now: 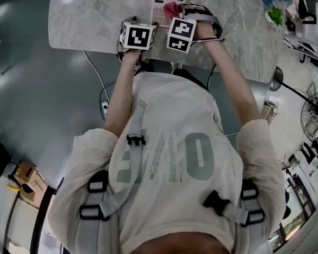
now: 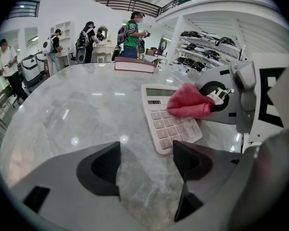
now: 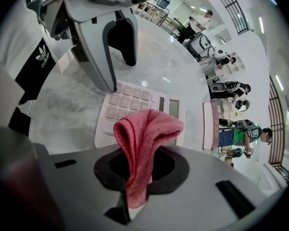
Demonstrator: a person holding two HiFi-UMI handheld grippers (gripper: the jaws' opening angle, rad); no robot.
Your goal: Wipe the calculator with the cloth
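A pale pink calculator (image 1: pixel 161 8) (image 2: pixel 169 121) (image 3: pixel 135 110) lies flat on the grey marble table (image 1: pixel 90 20). My right gripper (image 3: pixel 133 191) (image 1: pixel 176 10) is shut on a folded red cloth (image 3: pixel 142 141) (image 2: pixel 189 104) (image 1: pixel 171 8), which hangs over the calculator's keys just below the display. My left gripper (image 2: pixel 145 170) (image 1: pixel 133 21) stands open over bare marble at the calculator's near left corner, with nothing between its jaws. The left gripper's fingers (image 3: pixel 115 42) show at the top of the right gripper view, beside the calculator's keypad end.
A closed book (image 2: pixel 135 64) (image 3: pixel 211 126) lies on the table beyond the calculator. Several people stand at counters in the background. Shelves line the right wall. Small green and blue objects (image 1: pixel 274 7) sit at the table's far right. Cables run on the floor below.
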